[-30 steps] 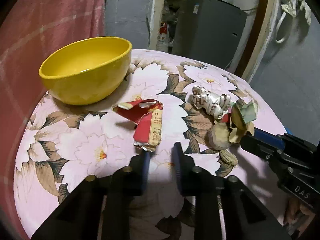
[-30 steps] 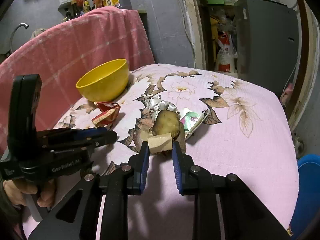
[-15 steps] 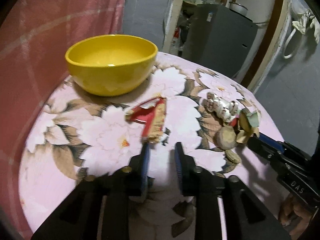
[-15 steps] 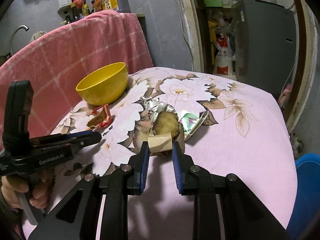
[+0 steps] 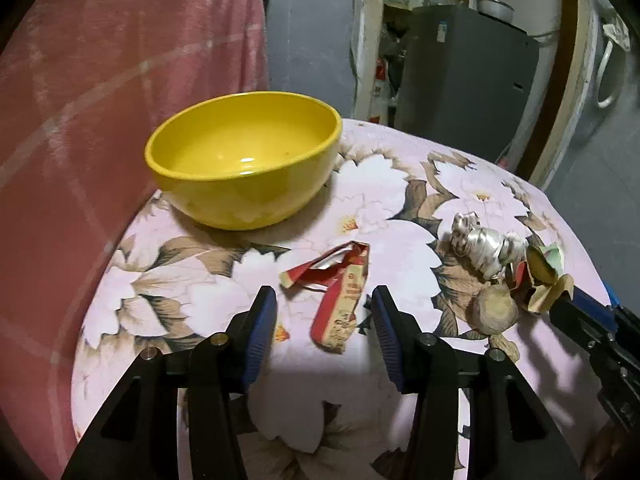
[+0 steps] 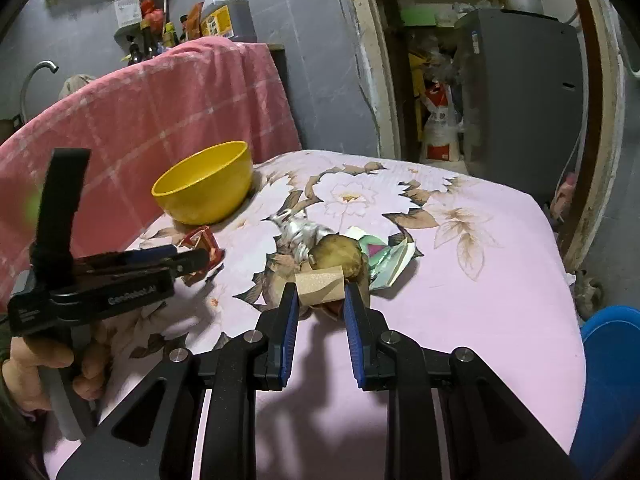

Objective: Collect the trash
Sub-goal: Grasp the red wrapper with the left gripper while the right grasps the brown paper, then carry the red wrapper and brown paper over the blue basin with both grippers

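Note:
A red wrapper [image 5: 340,296] lies on the floral pink tablecloth [image 5: 180,300] in front of a yellow bowl [image 5: 244,160]. My left gripper [image 5: 324,320] is open, its fingers either side of the wrapper's near end. My right gripper [image 6: 320,300] is shut on a cardboard tube [image 6: 320,284] at the near edge of a trash pile: a brown potato-like lump [image 6: 336,256], crumpled silver foil [image 6: 300,232] and green-white folded paper [image 6: 384,256]. The pile also shows in the left wrist view [image 5: 496,272].
A pink checked cloth [image 6: 160,120] hangs behind the bowl. A blue bin [image 6: 612,380] stands to the right below the table edge. A grey cabinet [image 6: 520,100] stands in the doorway behind. Bottles sit on a shelf [image 6: 180,20] at the back left.
My left gripper has opened wide and moved forward around the red wrapper. My right gripper has stayed shut on the cardboard tube at the pile.

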Action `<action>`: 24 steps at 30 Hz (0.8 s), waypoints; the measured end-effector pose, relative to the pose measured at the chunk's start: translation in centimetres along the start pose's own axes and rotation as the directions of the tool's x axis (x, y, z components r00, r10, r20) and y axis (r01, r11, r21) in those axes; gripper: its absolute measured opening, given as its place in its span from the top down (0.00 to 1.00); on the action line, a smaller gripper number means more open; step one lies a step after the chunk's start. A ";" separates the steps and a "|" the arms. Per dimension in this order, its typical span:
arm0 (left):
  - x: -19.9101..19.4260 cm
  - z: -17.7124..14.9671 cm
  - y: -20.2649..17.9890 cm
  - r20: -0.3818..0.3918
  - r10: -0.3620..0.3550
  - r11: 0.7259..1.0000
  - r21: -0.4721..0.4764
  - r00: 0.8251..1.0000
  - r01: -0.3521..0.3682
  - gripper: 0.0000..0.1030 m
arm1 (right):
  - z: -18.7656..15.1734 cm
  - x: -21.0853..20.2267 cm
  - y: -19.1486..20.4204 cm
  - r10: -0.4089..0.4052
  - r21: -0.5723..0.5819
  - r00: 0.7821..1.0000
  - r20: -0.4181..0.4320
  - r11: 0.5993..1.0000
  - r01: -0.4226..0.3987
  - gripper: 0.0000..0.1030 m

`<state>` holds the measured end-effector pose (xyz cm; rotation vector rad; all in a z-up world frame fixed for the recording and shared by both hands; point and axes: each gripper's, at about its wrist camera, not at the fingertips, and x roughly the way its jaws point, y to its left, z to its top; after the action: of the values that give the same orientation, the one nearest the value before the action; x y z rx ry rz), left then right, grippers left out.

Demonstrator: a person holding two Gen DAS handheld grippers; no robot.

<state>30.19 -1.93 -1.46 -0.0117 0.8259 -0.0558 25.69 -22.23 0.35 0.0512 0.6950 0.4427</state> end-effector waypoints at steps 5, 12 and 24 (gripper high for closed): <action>0.7 -0.2 0.0 -0.026 -0.012 1.000 0.012 1.000 0.012 0.84 | -0.1 -0.3 -0.2 0.005 0.005 1.000 0.011 1.000 -0.005 0.80; -1.0 -0.6 -0.5 0.031 -0.042 0.999 0.028 0.999 0.041 0.87 | -0.1 -0.9 -0.2 0.014 0.007 0.999 0.041 1.000 -0.015 0.80; -8.1 -1.8 -2.1 0.264 -0.167 0.986 0.033 0.950 0.165 0.87 | -0.8 -6.2 0.4 0.014 -0.035 0.963 0.270 0.999 -0.005 0.80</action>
<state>23.31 -3.58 3.32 -0.0774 0.5541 -0.2135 20.86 -24.49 3.57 0.0812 0.4182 0.4466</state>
